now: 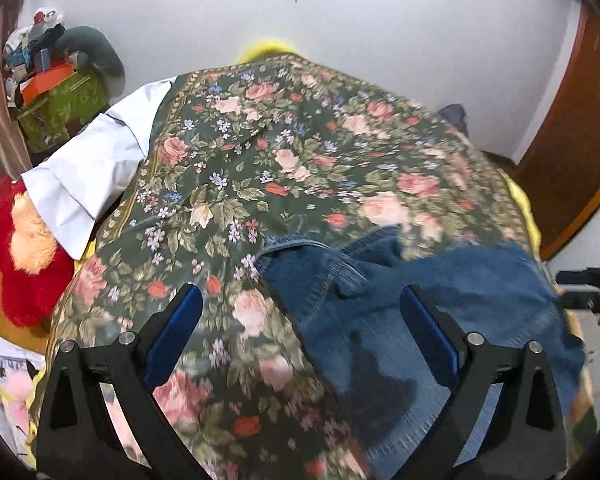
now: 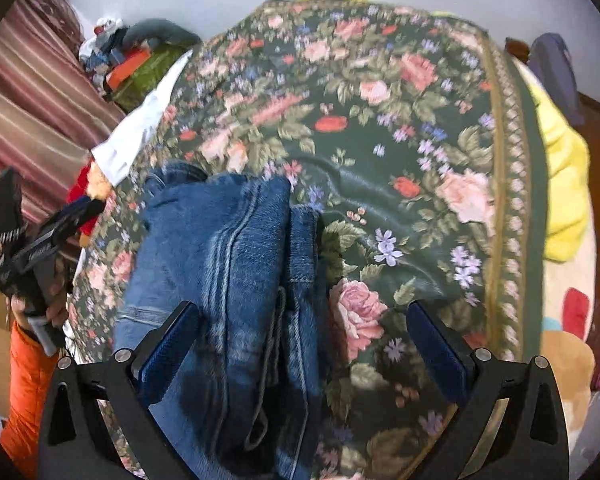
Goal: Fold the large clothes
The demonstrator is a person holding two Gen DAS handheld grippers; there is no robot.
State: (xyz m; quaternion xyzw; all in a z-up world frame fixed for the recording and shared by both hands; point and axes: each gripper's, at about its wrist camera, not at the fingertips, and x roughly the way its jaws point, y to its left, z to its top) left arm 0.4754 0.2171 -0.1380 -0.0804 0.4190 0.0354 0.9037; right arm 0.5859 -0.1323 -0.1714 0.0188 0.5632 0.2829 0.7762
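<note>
A folded pair of blue jeans (image 1: 412, 312) lies on the dark green floral bedspread (image 1: 260, 168) near its front edge. My left gripper (image 1: 302, 308) hovers above it, open, its right finger over the denim and its left finger over the bedspread. In the right wrist view the jeans (image 2: 228, 264) lie in stacked layers with a frayed hem toward me. My right gripper (image 2: 302, 328) is open above their right edge, with nothing between its fingers. The left gripper (image 2: 32, 248) shows at the far left, held by a hand with an orange sleeve.
A pale blue shirt (image 1: 88, 168) lies at the bed's left edge beside a red plush toy (image 1: 20, 248). A cluttered green box (image 1: 60, 108) stands at the back left. A yellow blanket (image 2: 560, 184) shows on the right, striped curtains (image 2: 32, 112) on the left, a wooden door (image 1: 580, 128) at right.
</note>
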